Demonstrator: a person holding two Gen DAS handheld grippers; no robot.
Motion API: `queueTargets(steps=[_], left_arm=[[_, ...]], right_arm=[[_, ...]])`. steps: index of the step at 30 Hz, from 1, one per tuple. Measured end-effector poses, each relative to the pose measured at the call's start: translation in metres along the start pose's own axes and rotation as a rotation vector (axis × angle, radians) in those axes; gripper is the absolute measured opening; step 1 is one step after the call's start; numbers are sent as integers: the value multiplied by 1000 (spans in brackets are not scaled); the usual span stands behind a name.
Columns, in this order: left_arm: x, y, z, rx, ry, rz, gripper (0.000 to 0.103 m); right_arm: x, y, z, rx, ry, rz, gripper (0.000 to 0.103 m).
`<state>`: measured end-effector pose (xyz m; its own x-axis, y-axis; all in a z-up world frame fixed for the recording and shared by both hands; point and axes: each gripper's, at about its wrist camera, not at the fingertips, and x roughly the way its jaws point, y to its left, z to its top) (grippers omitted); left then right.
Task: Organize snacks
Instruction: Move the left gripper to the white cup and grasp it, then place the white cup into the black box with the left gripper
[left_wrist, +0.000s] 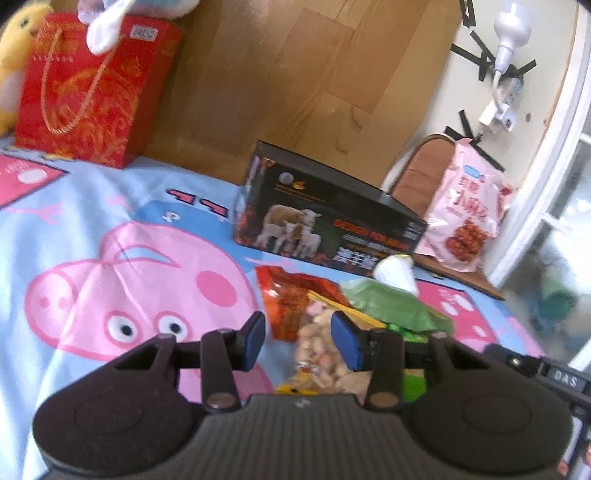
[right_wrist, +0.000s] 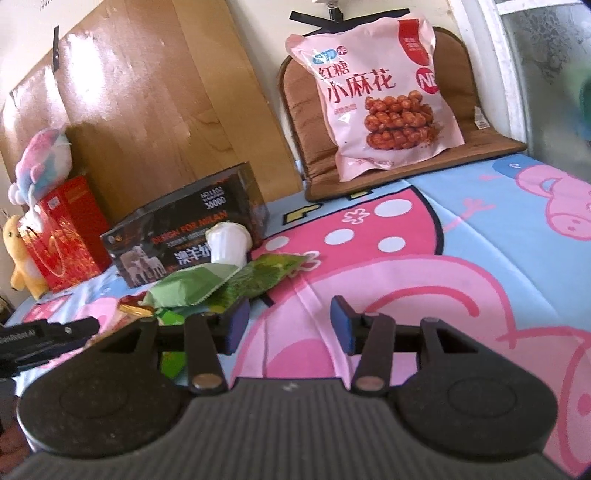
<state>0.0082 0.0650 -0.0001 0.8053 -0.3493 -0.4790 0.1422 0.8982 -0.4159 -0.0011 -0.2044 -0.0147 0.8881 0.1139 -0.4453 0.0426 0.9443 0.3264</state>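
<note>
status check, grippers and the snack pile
Left gripper open over clear peanut snack bag. Right gripper open, empty, over cartoon bedsheet. Green foil packet lies atop pile.

Your bed (right_wrist: 461, 236) carries a black box (left_wrist: 325, 221), red gift bag (left_wrist: 88, 88), brown cushion (right_wrist: 491, 142) and a snack pile (left_wrist: 332, 314).

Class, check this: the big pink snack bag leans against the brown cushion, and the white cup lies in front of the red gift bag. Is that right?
Not quite. The pink snack bag does lean on the brown cushion, but the white cup lies in front of the black box, not the red gift bag. The right wrist view shows it.
</note>
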Motion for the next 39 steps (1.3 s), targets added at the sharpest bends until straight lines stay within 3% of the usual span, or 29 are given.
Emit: queueTargets(steps=[2, 5, 9, 14, 18, 22, 25, 27, 32, 35, 37, 39], left_arm=[[0, -7, 11, -19, 9, -80, 40], [12, -41, 40, 60, 7, -133, 40], [70, -77, 66, 97, 181, -177, 40], [130, -94, 77, 98, 296, -126, 40], [155, -96, 72, 100, 348, -103, 37], [154, -91, 65, 86, 322, -124, 36], [131, -90, 65, 79, 285, -135, 36], [107, -93, 67, 91, 234, -162, 36], [74, -105, 100, 120, 101, -183, 36], [89, -109, 126, 122, 70, -160, 47], [114, -106, 136, 121, 95, -141, 47], [122, -98, 142, 87, 115, -64, 44]], right_arm=[[-1, -1, 12, 11, -4, 55, 52], [6, 7, 41, -41, -23, 110, 52], [47, 15, 66, -87, 117, 190, 52], [96, 21, 67, -97, 246, 261, 52], [118, 25, 61, -105, 265, 262, 52], [124, 20, 60, -78, 262, 285, 46], [114, 21, 59, -92, 241, 289, 35], [99, 27, 61, -100, 220, 305, 35], [54, 60, 73, -226, 29, 298, 35], [63, 75, 94, -259, -38, 288, 37], [79, 77, 105, -257, -59, 288, 41], [95, 74, 110, -252, -43, 238, 41]])
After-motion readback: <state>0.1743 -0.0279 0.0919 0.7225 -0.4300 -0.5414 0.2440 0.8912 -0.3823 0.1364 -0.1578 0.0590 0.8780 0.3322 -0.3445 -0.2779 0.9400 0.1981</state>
